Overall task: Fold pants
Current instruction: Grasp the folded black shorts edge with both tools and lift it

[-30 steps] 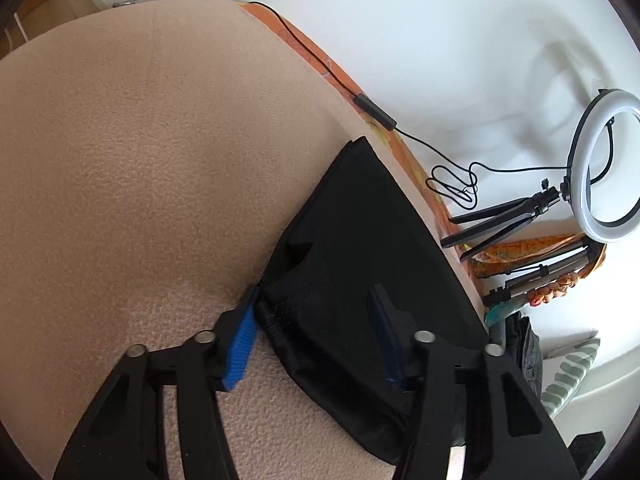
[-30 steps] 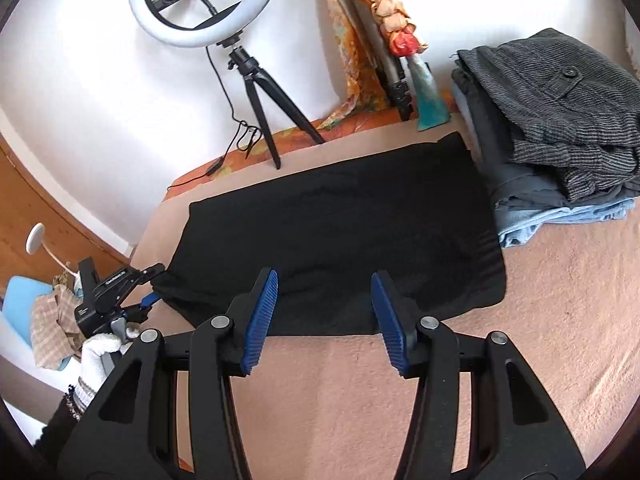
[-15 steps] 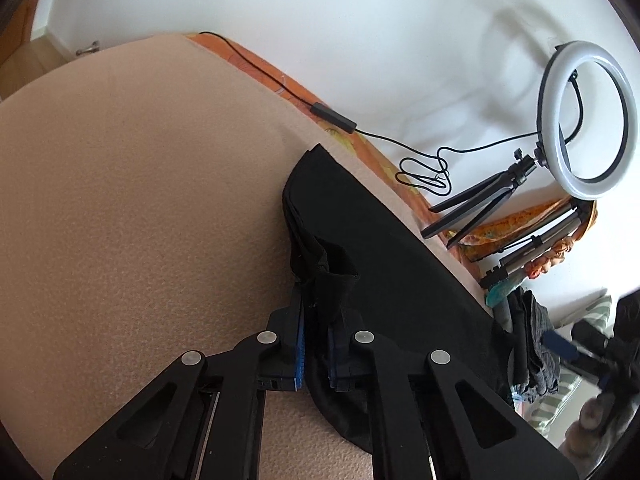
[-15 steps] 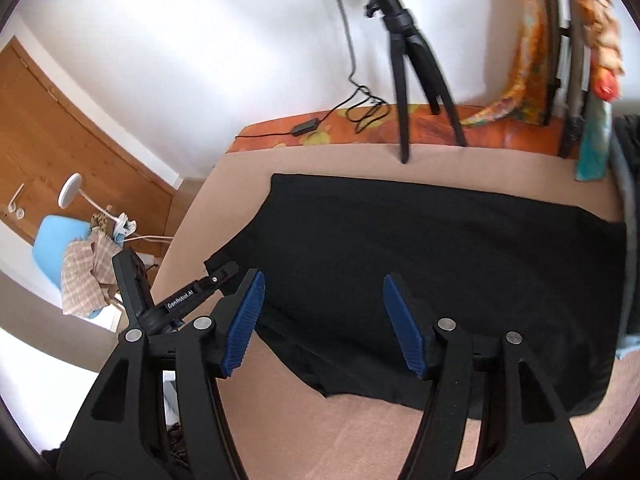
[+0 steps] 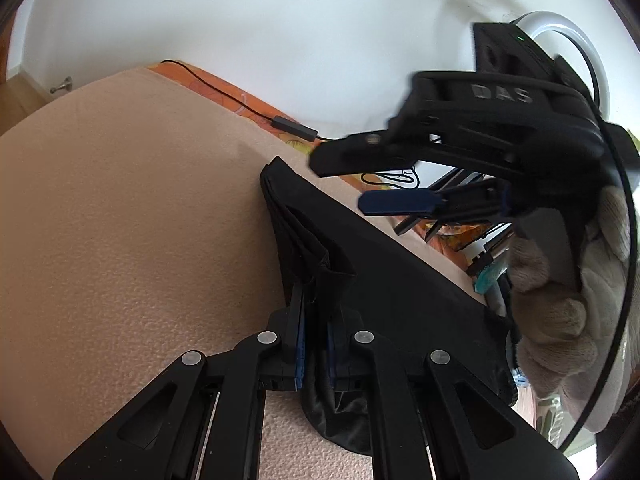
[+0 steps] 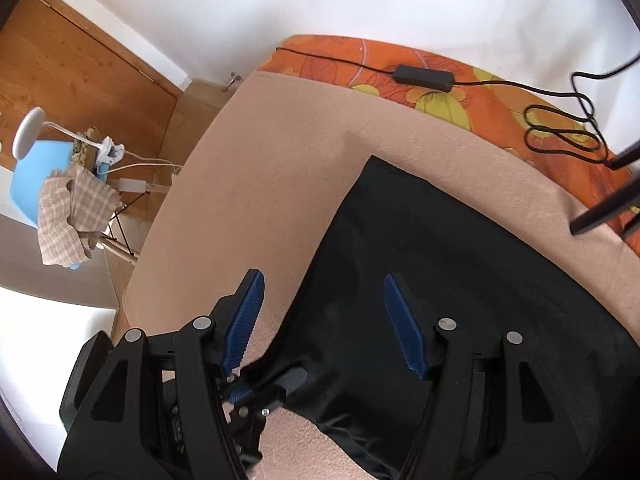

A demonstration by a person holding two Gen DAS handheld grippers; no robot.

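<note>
I've got the left gripper [image 5: 314,354] pinching the near corner of the black pants [image 6: 460,280] on the blanket, right gripper [image 6: 324,320] spread and empty over the same end, long axis running toward upper right

the left gripper [image 5: 314,354] hides the pinched fold of the pants [image 5: 384,280]; how much cloth sits between its pads cannot be told. the pants' far end is covered by the right gripper [image 5: 384,184] and the gloved hand [image 5: 560,292], both motion-blurred. the ring light [image 5: 560,36] shows only as an arc behind that gripper. in the right wrist view the pants [image 6: 460,260] run off the right and bottom edges, and the left gripper [image 6: 256,388] is mostly masked by the right gripper's [image 6: 324,320] frame. the tripod legs [image 6: 604,208] are cut by the right edge. items on the blue chair [image 6: 36,176] are too small to identify.
</note>
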